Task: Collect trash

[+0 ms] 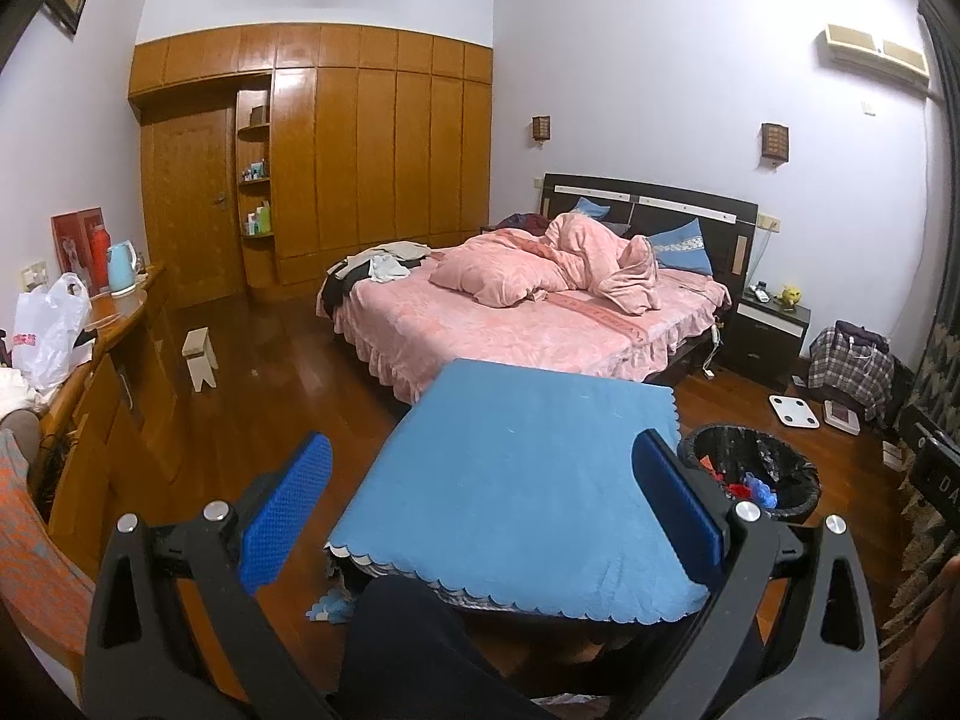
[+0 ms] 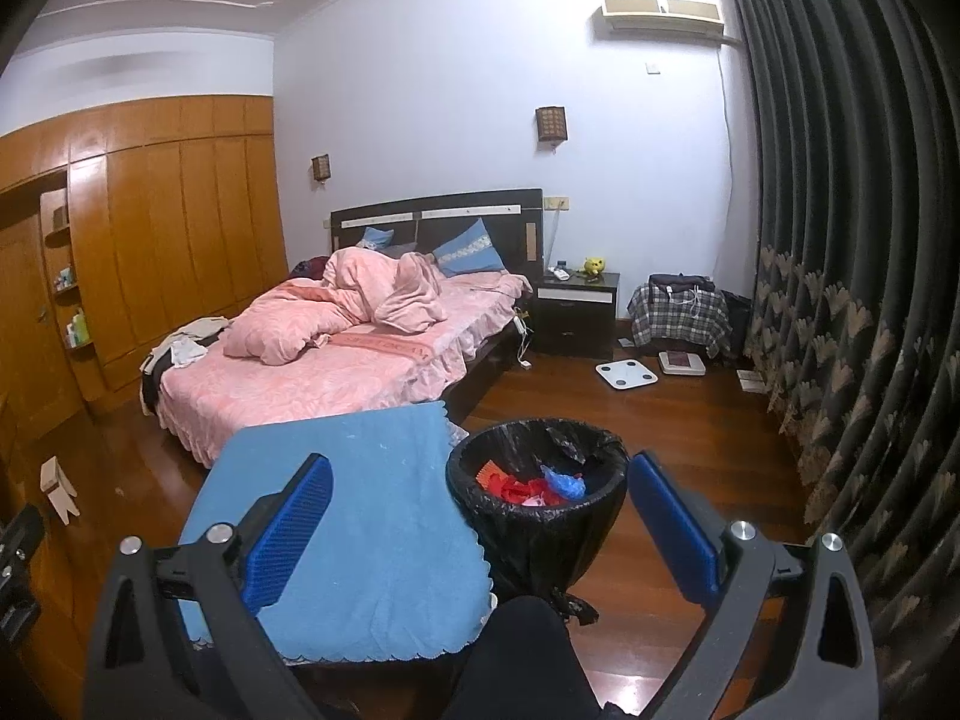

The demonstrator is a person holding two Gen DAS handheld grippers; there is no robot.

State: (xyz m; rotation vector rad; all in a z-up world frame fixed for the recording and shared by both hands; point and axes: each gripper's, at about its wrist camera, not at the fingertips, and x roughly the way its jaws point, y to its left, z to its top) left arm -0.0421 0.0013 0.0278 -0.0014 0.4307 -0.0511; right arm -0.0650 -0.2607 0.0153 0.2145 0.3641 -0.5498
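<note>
A black-lined trash bin (image 2: 540, 516) stands on the wood floor with red and blue scraps (image 2: 540, 483) inside; in the left wrist view the trash bin (image 1: 753, 471) sits right of the table. My right gripper (image 2: 480, 519) is open above and in front of the bin, holding nothing. My left gripper (image 1: 483, 510) is open over the blue-clothed table (image 1: 516, 480), also with nothing in it. A bluish scrap (image 1: 327, 606) lies on the floor under the table's near left edge.
A pink-covered bed (image 1: 510, 312) fills the middle of the room, with a wooden wardrobe (image 1: 360, 144) behind. A wooden cabinet (image 1: 114, 372) with a kettle and plastic bag runs along the left. Dark curtains (image 2: 852, 300), a nightstand (image 2: 576, 312), scales (image 2: 627, 373) and a small stool (image 1: 201, 357) are around.
</note>
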